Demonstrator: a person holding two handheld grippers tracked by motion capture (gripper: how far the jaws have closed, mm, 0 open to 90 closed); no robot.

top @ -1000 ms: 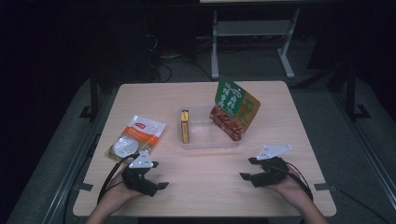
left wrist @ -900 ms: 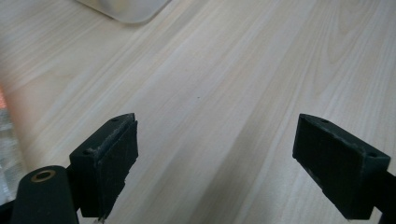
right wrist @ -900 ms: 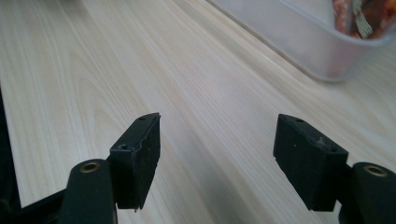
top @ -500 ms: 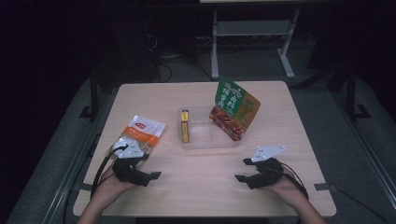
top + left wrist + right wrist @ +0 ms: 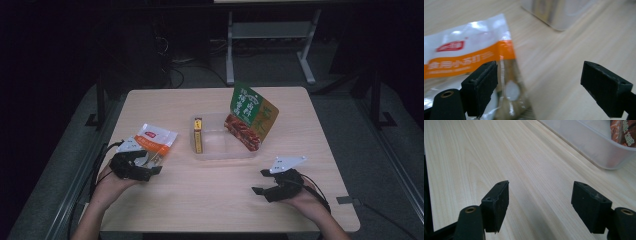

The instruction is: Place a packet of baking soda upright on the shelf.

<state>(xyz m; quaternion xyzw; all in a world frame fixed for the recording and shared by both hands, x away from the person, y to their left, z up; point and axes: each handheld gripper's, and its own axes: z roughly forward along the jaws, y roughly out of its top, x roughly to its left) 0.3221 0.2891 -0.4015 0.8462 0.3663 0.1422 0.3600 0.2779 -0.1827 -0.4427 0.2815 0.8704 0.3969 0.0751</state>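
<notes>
Left of the tub (image 5: 222,150), the pouch (image 5: 150,141) lies flat; left gripper (image 5: 544,87), jaws spread, straddles its near corner. Approach step: next, close on the pouch. Right gripper (image 5: 544,206) idles, jaws spread.

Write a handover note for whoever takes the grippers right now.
Left gripper: open, jaws apart at the edge of the orange-and-white pouch, nothing held.
Right gripper: open, over bare table in front of the clear tray.
Tray already holds the yellow packet and the green-and-red bag, which leans on its right side.
Likely left: grip the pouch and put it in the tray.
</notes>
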